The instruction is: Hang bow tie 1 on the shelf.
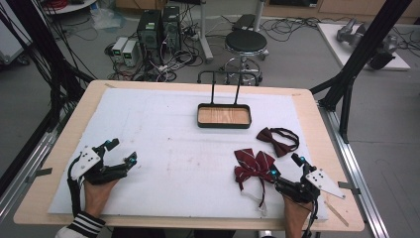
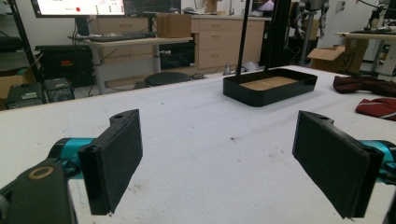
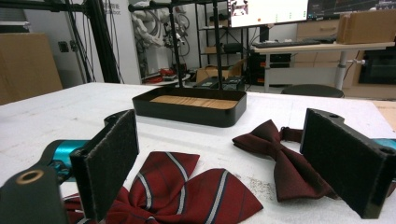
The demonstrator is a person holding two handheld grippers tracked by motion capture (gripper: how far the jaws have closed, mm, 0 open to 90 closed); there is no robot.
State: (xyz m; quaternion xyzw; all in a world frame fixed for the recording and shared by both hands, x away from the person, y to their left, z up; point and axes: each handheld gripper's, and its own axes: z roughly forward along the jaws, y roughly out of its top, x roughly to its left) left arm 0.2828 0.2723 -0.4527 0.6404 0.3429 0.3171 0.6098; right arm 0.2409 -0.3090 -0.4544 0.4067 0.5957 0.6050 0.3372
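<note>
A: High view first. What do the grippers look like?

B: The left gripper (image 1: 120, 153) rests on the white mat (image 1: 163, 148) near the person's edge, jaws spread wide with nothing between them. The right gripper (image 1: 286, 165) sits at the other side, jaws also wide and holding nothing. The striped bow tie (image 1: 253, 165) lies just beside its near jaw, and the plain bow tie (image 1: 278, 140) lies just ahead of its far jaw.

A: And the tray?

B: The black tray (image 1: 224, 123) with a wooden floor sits well ahead of both grippers, roughly midway between them.

A: Left gripper view?

B: The left gripper (image 2: 217, 154) shows both pads far apart over bare white mat (image 2: 210, 116). The black tray (image 2: 269, 88) stands well beyond the jaws, ahead and toward the right jaw.

A: Right gripper view?

B: The right gripper (image 3: 219, 161) is open wide. The striped bow tie (image 3: 187, 189) lies between the jaws, close to the left one. The plain bow tie (image 3: 282, 158) lies by the right jaw, partly hidden behind it. The black tray (image 3: 189, 112) sits farther ahead.
</note>
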